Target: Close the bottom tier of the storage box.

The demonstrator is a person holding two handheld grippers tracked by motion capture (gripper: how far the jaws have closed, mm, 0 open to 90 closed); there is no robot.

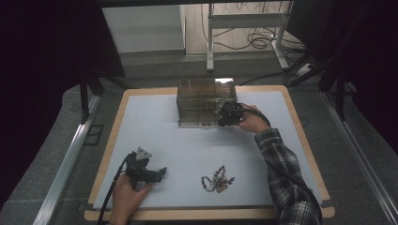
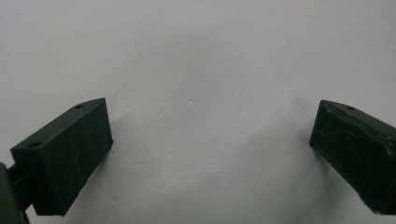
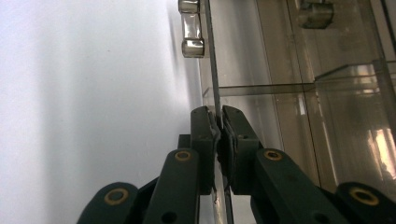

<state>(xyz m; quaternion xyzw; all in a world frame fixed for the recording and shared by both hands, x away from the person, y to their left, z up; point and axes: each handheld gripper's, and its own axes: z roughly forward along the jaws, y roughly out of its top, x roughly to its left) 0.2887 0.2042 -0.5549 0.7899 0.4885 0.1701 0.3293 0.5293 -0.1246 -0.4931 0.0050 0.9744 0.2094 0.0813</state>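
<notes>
- The clear acrylic box [image 1: 202,102] stands at the far middle of the white mat [image 1: 155,136], its compartments facing up, so that small things can be dropped in from above.
- Its thin door panel [image 3: 215,70] stands edge-on in the right gripper view, with metal hinges [image 3: 191,32] at the far end; a panel this thin offers only its edge to grip, which is likely why the tool meets it there.
- The right gripper [image 3: 218,122] is clamped on that panel's edge, pads pressing from both sides. In the high view it sits at the box's right front corner [image 1: 228,112], the hand behind it.
- My reading: the pinch is there to swing the panel on its hinges and give access to the compartments.
- A tangled pile of jewellery [image 1: 217,180] lies on the near part of the mat, well apart from the box, probably waiting to be sorted into it.
- The left gripper [image 1: 157,174] rests on the mat at the near left, its jaws spread wide with nothing but bare mat between them [image 2: 205,140]; it seems parked near the jewellery, ready for a pick-up.
</notes>
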